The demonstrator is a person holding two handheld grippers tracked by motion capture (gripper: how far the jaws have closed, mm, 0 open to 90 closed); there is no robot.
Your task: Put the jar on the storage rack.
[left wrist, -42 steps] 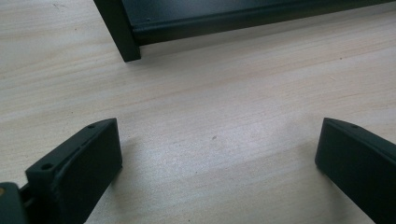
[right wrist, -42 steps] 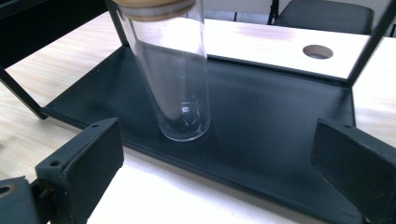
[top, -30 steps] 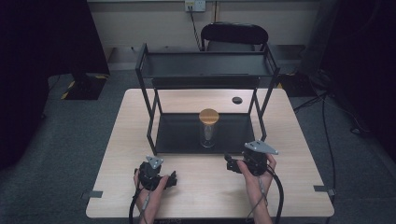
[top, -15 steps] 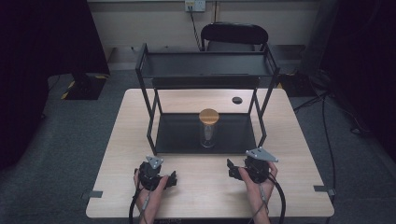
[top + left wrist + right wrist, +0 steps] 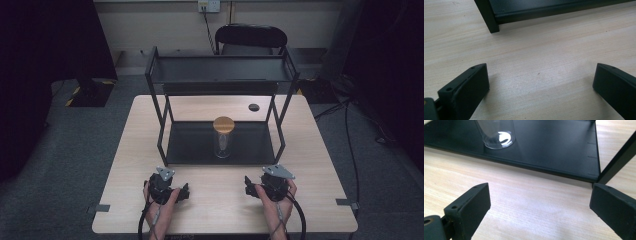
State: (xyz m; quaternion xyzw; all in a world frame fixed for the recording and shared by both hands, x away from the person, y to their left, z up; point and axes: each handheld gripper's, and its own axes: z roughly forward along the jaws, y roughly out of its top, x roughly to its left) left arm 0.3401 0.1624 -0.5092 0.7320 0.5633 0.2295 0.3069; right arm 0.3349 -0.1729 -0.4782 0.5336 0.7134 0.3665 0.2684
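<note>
While both hands rest on the near edge of the worktop [image 5: 220, 210], each tool sits with its jaws spread wide and nothing between them. Left tool [image 5: 184, 192]: low over bare wood, just in front of the front-left leg of the black rack [image 5: 222, 75]; the left gripper view has that leg and the rim of the lower tray at the top, with pale wood grain between the jaws. Right tool [image 5: 248, 186]: near the rack's front-right corner, jaws apart over bare wood; the right gripper view looks along the worktop at the lower tray and the front-right leg.

Glass jar [image 5: 223, 144] with a round wooden lid [image 5: 223, 124]: upright on the rack's lower tray, near its front edge and about centred left to right. Jar base shows in the right gripper view [image 5: 497, 135], ahead and left of the jaws, well apart from them.

Small dark disc [image 5: 254, 107] lies on the worktop behind the rack, to the right. A black chair [image 5: 252, 37] stands beyond the far edge.
</note>
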